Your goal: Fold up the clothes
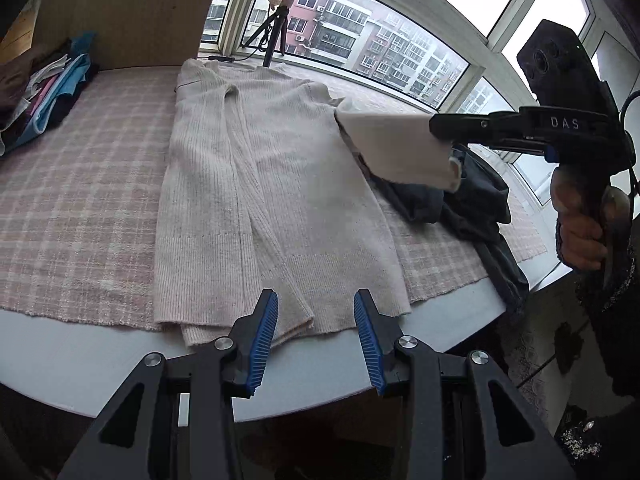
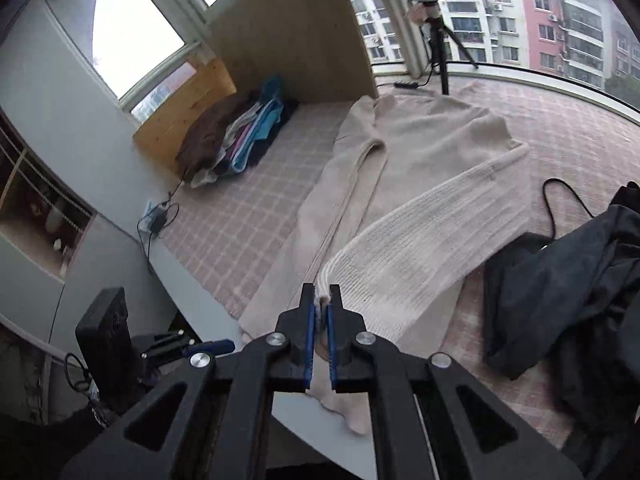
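Observation:
A cream knit cardigan lies flat along the pink checked cloth, hem toward me. My left gripper is open and empty, just above the hem at the table's near edge. My right gripper is shut on the cuff of the cardigan's right sleeve and holds it lifted off the body of the cardigan. In the left wrist view the right gripper holds the sleeve up at the right.
A pile of folded clothes sits at the back left by a wooden board. A dark garment lies bunched at the right with a black cable. A tripod with ring light stands at the window. The table's white edge runs near me.

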Demonstrator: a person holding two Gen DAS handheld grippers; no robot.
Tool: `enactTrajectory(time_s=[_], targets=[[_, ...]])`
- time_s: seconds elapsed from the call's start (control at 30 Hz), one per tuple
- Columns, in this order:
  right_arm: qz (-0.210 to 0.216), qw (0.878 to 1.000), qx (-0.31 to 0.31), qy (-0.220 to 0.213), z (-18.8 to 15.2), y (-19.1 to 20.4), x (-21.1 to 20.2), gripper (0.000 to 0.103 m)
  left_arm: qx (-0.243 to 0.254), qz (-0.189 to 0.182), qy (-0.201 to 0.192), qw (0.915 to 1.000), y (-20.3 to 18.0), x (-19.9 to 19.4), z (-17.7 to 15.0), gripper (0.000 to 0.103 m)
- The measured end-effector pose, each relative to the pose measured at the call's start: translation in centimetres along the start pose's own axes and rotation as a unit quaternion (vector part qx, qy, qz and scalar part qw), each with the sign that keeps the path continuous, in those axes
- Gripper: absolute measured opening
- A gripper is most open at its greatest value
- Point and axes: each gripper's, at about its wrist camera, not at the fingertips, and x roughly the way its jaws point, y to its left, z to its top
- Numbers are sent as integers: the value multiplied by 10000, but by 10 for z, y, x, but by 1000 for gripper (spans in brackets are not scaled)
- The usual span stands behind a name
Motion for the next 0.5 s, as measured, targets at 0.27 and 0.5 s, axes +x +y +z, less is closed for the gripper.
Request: enactTrajectory(time_s=[0.27,0.5], targets=[[-474,9951,820,-271,28,-78,-20,23,534,165,72,9984,-22,32,19,38],[-1530,9717,1741,-455,143,-190,24,27,749,307,468,9956,-20,88,64,48]])
